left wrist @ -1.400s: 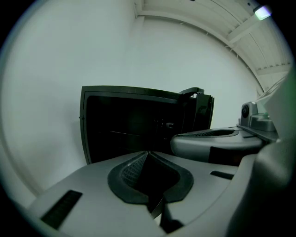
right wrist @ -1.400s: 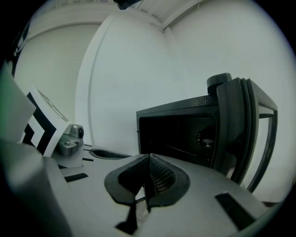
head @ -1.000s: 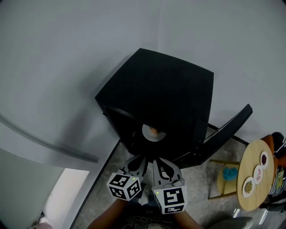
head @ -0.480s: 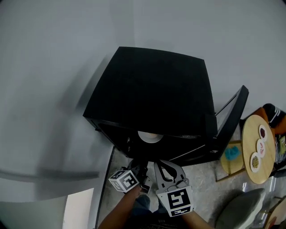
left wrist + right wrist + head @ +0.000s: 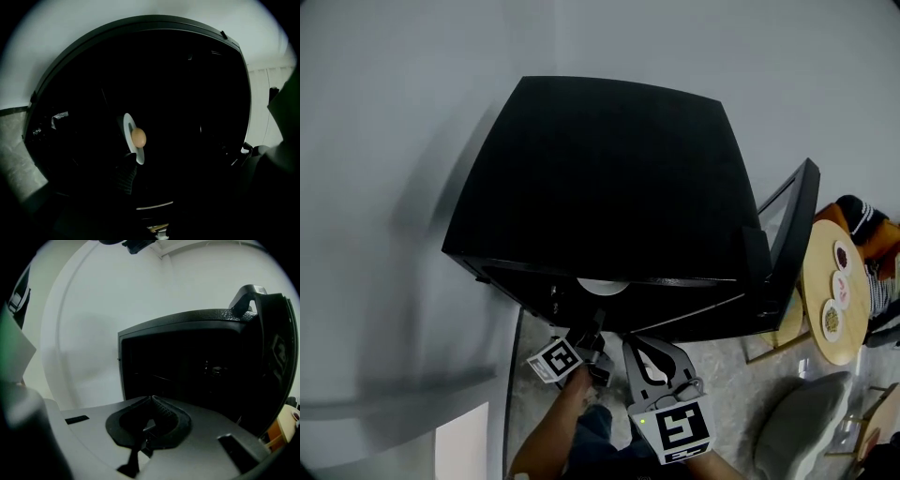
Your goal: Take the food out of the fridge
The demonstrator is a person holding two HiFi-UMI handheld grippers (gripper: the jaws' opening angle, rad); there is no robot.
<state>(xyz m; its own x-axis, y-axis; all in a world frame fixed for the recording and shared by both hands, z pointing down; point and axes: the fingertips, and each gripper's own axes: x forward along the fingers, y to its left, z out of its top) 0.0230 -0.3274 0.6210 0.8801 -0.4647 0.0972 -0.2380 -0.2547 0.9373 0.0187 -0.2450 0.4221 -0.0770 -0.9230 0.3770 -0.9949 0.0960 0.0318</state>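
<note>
A black fridge (image 5: 609, 178) stands against a pale wall, its door (image 5: 792, 234) swung open to the right. Inside, just behind the opening's near edge, a white plate (image 5: 600, 286) carries a small tan piece of food (image 5: 138, 138). The left gripper (image 5: 591, 330), at the opening's mouth, has just been spreading its jaws, nothing between them; the right gripper (image 5: 152, 400), beside it, is clenched and empty.

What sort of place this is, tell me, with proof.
Probably a plain indoor room, not a fitted kitchen: a small black fridge stands open on a speckled floor against a bare wall, beside a round wooden table with small dishes.
</note>
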